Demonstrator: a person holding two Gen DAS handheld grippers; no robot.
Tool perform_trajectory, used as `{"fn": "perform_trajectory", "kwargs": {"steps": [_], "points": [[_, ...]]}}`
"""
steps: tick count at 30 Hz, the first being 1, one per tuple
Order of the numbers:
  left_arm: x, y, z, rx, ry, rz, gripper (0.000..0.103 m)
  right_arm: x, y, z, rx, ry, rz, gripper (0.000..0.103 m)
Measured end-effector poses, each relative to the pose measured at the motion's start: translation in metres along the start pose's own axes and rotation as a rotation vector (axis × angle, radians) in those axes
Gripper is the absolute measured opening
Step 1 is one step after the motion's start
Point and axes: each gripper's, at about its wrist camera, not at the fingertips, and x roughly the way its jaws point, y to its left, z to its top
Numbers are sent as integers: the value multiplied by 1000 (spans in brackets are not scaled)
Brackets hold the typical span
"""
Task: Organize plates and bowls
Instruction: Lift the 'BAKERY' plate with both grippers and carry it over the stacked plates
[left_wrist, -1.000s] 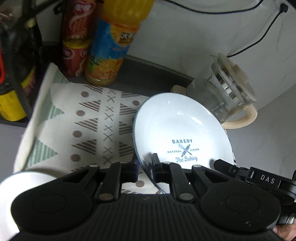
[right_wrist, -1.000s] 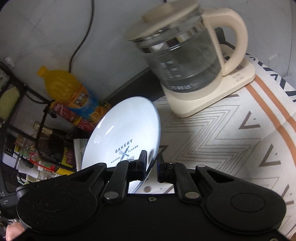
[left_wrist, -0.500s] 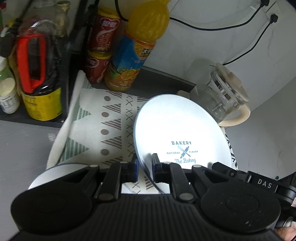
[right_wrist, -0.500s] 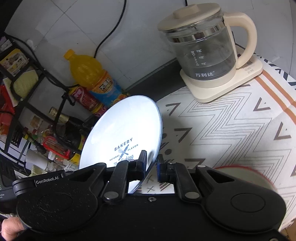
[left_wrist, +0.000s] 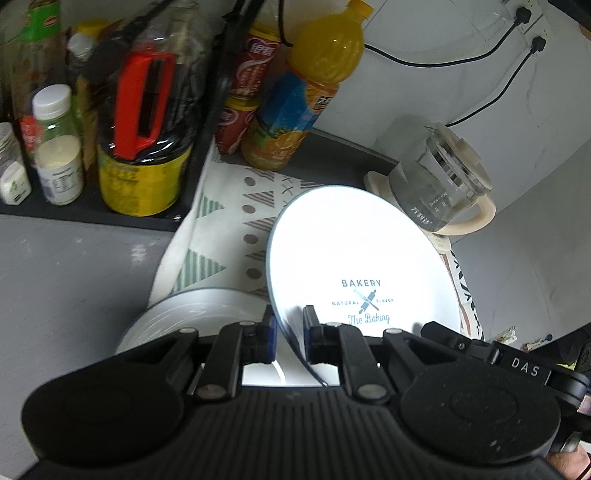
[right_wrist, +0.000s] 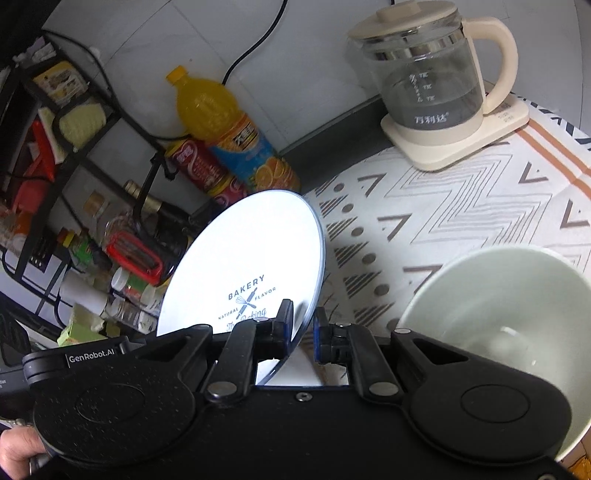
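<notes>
Left wrist view: plate (left_wrist: 354, 254), clamped by both grippers' fingers (left_wrist: 308, 334), has been carried back. White stack (left_wrist: 199, 314) is now revealed beneath; placement is judged near.

Left gripper (left_wrist: 289, 334) angling downward, jaws clamping a plate (left_wrist: 354, 251) rim. Right gripper (right_wrist: 302, 330) gripping likewise.

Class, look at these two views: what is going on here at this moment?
A person holds a white BAKERY plate off the patterned cloth, one handheld gripper on each side. The left gripper and the right gripper are both shut on its rim. A pale bowl sits below on the right, a white plate on the left, and a glass kettle behind.
</notes>
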Motion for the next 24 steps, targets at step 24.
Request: {"fn": "perform_trajectory", "kwargs": {"steps": [24], "points": [[-19,47,-36,6,56,-11,12,4,23,-68,-9,30,-49,11]]}}
